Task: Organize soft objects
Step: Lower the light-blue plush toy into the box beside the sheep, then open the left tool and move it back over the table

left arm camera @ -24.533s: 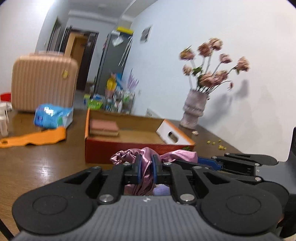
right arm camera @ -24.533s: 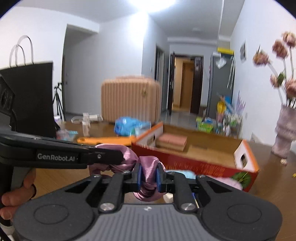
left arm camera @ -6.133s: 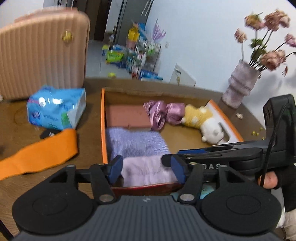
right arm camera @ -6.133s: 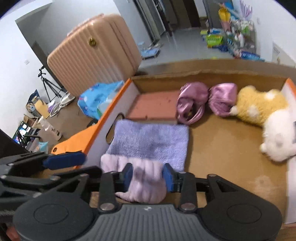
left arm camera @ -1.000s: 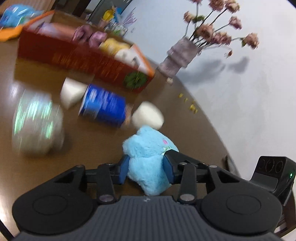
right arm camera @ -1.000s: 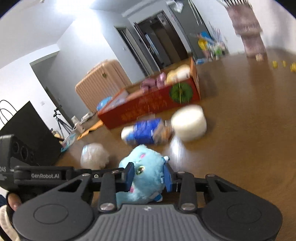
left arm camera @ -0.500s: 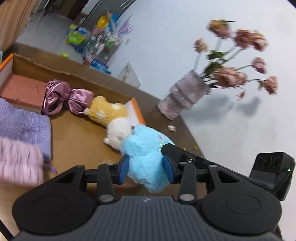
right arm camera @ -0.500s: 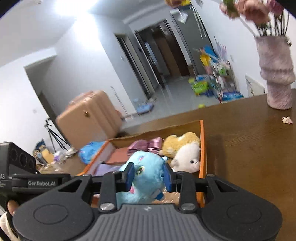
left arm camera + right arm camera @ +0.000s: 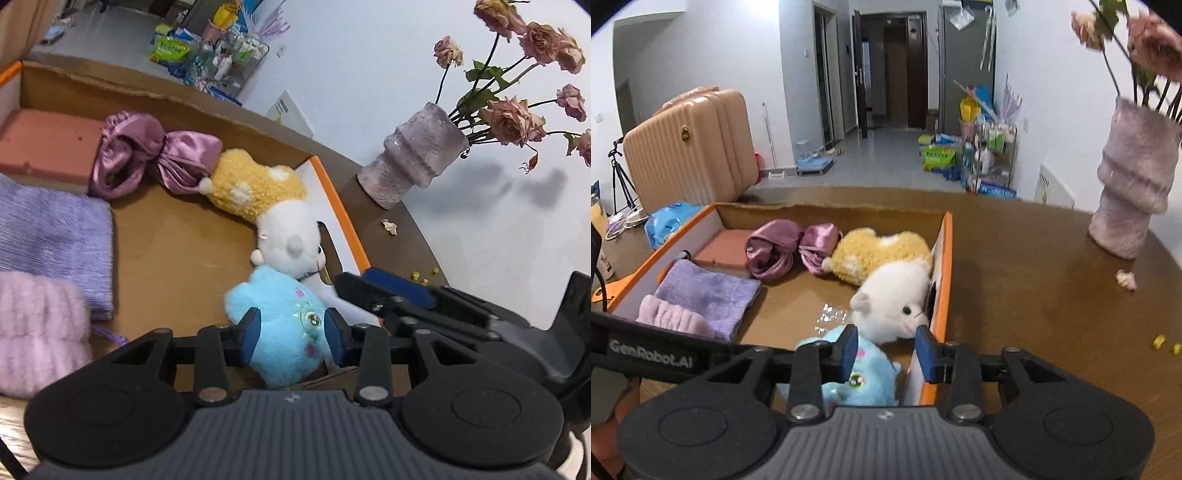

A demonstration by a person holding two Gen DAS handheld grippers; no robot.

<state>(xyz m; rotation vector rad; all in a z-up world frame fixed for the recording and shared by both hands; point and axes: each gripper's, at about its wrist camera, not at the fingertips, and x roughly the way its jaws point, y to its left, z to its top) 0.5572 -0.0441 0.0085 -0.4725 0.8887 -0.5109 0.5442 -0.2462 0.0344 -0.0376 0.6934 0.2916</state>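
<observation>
- Brown desk [image 9: 1034,266] carries the cardboard box [image 9: 943,254].
- My left gripper [image 9: 291,330] clamps the blue plush [image 9: 284,325] in the box's near right corner.
- My right gripper [image 9: 886,352] is opening, pads leaving that plush.

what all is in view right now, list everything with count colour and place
cardboard box: one, brown inside with orange rim, on the table
blue plush: one, light blue, box's near right corner
yellow and white plush: one, along the box's right wall
satin pouch: one, mauve, box's far side
foam block: one, pink, far left corner
purple cloth: one, folded, box's left side
pink fuzzy cloth: one, near left corner
vase of flowers: one, mauve, on the table right of the box
suitcase: one, beige, behind the box
left gripper: pads on the blue plush
right gripper: opening, plush off its pads
</observation>
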